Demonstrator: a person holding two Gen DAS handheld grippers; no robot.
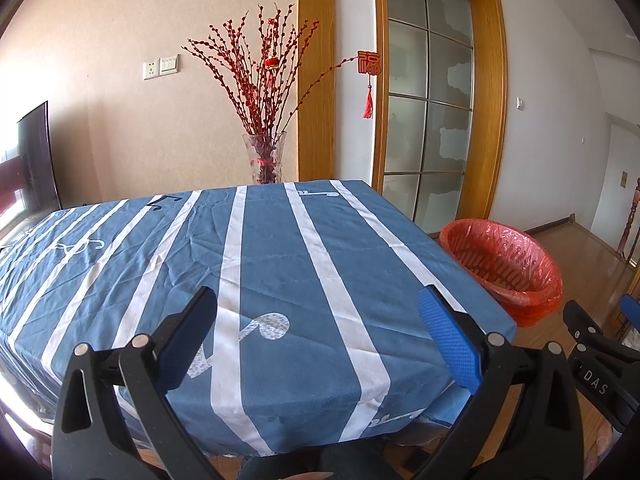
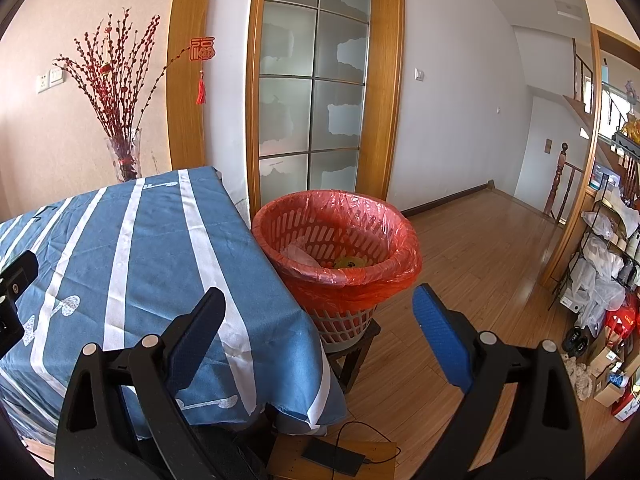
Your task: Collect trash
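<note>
The left gripper (image 1: 318, 334) hangs over the near part of the table (image 1: 280, 264), its blue-padded fingers (image 1: 450, 340) spread wide with nothing between them; under and ahead of it lies the blue cloth with white stripes, and past the far edge, straight ahead, stands a glass vase (image 1: 265, 158) of red berry branches against the wall; off to its right, just beyond the table's corner and lower down, sits the trash basket (image 1: 504, 268) lined with a red plastic bag

The right gripper (image 2: 320, 328) is held beside the table's right edge — its left finger over the cloth, its right finger over the wooden floor (image 2: 480, 264); the jaws are wide apart and hold nothing; directly ahead, between the fingertips and a little beyond them, the basket stands on a small dark stool (image 2: 356, 354), touching the hanging cloth; inside it show a crumpled clear wrapper (image 2: 298, 254) and a yellow-green item (image 2: 351, 263); to the far right — shelves (image 2: 608, 248) crowded with bags and boxes
</note>
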